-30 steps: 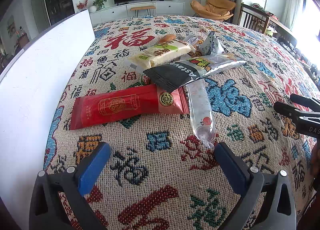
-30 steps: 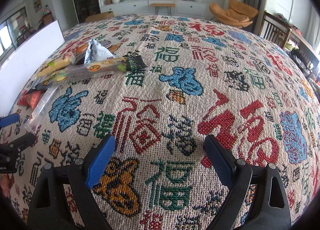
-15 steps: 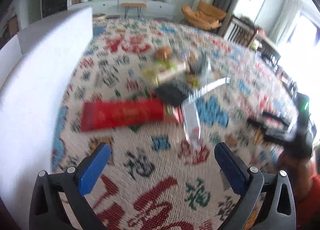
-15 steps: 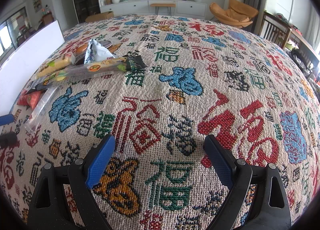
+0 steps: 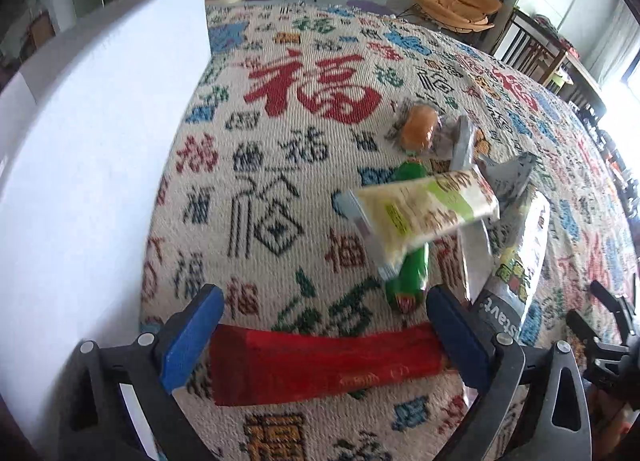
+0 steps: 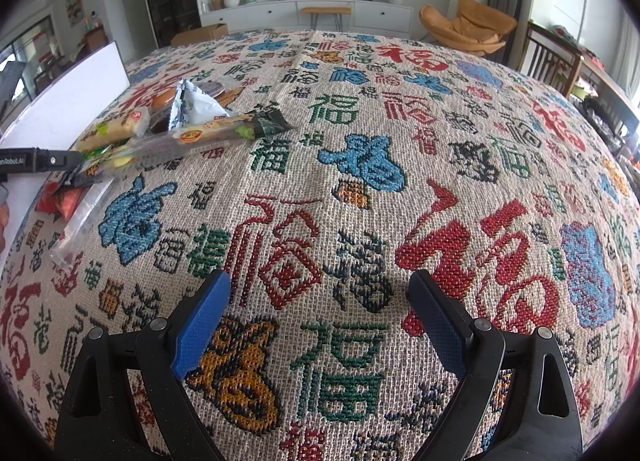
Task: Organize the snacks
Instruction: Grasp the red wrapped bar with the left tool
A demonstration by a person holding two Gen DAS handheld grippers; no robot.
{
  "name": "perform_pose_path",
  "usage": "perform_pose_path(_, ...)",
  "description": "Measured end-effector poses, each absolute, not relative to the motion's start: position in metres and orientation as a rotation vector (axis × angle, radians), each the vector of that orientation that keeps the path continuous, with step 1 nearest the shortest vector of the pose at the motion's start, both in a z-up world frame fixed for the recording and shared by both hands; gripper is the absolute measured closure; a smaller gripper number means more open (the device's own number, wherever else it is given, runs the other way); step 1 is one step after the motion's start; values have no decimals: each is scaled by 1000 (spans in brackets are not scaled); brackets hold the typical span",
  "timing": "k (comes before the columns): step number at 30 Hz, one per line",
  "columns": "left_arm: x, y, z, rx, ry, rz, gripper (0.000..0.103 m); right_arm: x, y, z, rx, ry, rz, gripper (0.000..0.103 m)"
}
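Note:
A long red snack packet (image 5: 320, 365) lies crosswise between the open fingers of my left gripper (image 5: 320, 337), which hovers over it. Beyond it lies a pile of snacks: a yellow-green packet (image 5: 424, 213), a green packet (image 5: 408, 277), a black-and-silver bag (image 5: 516, 261) and an orange bun (image 5: 418, 129). My right gripper (image 6: 320, 321) is open and empty over bare cloth. The pile (image 6: 188, 129) shows at the right wrist view's left, with the left gripper's body (image 6: 36, 160) beside it.
A white board or box wall (image 5: 88, 165) stands along the left of the patterned tablecloth (image 6: 360, 165). A clear plastic packet (image 6: 80, 221) lies near the pile. Chairs and a TV cabinet stand beyond the table.
My left gripper has moved forward and down over the red packet, which now lies between its fingers. The right gripper has not moved.

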State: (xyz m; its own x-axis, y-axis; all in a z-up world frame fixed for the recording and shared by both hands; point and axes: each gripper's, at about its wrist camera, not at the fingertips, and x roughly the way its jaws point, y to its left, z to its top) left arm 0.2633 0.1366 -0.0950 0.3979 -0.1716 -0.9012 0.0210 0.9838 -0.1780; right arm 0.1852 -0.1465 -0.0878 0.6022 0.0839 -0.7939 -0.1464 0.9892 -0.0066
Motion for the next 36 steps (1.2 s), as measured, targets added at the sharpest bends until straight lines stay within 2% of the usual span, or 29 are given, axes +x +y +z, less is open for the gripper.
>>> perform_pose_path(7,190,100,-97,-43,1210,-279,2,188,-145,-90,-71,915,136,9)
perform_pose_path(14,143,62,-68,269,1007,-100,2,187,-145,-90,-71,915,136,9)
perform_pose_path(21,131,48,-47,354,914,-15,2,188,-145,-90,-72,915,136,9)
perform_pose_path(36,121,47,-37,427,872,62,2,187,-145,-89,-70,915,137,9)
